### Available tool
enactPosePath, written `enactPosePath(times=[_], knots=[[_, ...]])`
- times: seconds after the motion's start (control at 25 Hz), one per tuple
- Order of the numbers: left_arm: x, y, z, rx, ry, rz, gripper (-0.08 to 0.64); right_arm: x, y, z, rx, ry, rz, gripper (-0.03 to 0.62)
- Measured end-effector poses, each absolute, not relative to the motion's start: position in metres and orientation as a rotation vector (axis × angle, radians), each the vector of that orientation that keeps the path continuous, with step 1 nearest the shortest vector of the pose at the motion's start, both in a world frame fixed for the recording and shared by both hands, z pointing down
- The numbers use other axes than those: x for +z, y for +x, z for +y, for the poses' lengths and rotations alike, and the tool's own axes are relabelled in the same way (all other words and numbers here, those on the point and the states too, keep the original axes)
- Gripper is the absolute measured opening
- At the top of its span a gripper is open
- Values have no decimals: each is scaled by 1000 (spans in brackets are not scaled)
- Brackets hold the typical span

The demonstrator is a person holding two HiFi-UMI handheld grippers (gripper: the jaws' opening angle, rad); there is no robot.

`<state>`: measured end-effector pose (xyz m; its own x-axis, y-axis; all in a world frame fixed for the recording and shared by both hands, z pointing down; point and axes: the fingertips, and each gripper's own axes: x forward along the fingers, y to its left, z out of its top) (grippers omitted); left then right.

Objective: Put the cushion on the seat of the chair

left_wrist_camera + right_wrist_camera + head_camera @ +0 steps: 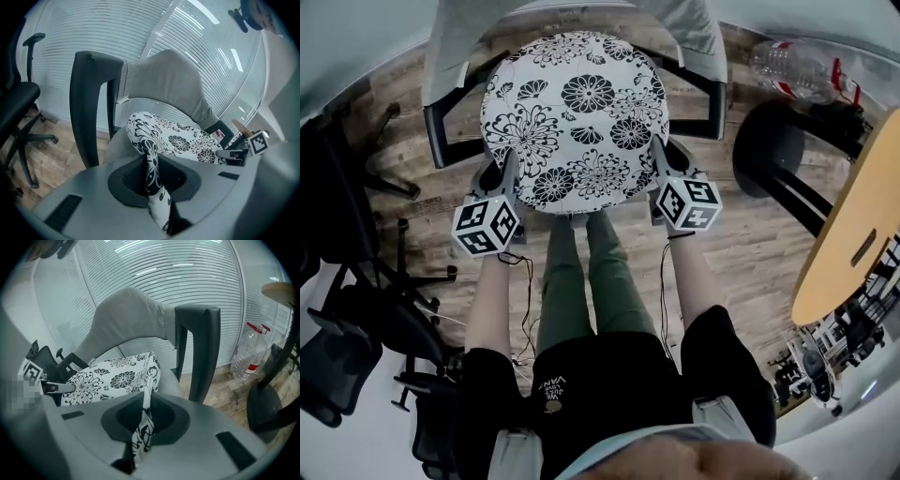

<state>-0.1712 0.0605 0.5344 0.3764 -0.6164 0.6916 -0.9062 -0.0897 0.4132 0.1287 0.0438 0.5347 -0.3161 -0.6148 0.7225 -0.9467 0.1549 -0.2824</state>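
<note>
Clamping the cushion (574, 117) at its 7 and 5 o'clock edges, the left gripper (508, 178) and right gripper (659, 155) are holding it level over the seat (169, 383).

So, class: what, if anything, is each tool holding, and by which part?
Both hold the floral cushion by its near rim: the left tool pinches the left side, the right tool the right side.

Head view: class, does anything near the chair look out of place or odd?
A large clear plastic bottle sits on the wooden floor right of the chair, an odd spot for it. The cushion looks undamaged, and nothing is spilled.
</note>
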Motion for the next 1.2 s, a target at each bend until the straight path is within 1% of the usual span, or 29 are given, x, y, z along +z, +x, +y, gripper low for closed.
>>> enactPosePath(times=[0.52, 0.68, 0.76, 0.8, 0.84, 0.92, 0.96, 1.04, 1.2], knots=[[556, -177, 60, 454, 1769, -1340, 60, 561, 136, 48, 1031, 1488, -1939, 34], [567, -180, 61, 512, 1735, -1361, 63, 567, 139, 47, 1019, 1498, -1904, 35], [570, -182, 61, 527, 1725, -1383, 77, 568, 139, 47, 997, 1503, -1886, 35], [570, -184, 61, 534, 1720, -1397, 95, 568, 141, 47, 986, 1513, -1875, 39], [570, -187, 62, 541, 1715, -1410, 120, 568, 143, 47, 978, 1528, -1860, 59], [571, -191, 64, 550, 1702, -1429, 158, 568, 150, 49, 970, 1562, -1822, 128], [570, -194, 65, 553, 1695, -1440, 175, 567, 153, 50, 971, 1572, -1808, 146], [569, -202, 66, 568, 1680, -1477, 201, 566, 157, 53, 976, 1580, -1797, 153], [564, -215, 68, 589, 1657, -1539, 201, 564, 159, 56, 989, 1580, -1799, 155]])
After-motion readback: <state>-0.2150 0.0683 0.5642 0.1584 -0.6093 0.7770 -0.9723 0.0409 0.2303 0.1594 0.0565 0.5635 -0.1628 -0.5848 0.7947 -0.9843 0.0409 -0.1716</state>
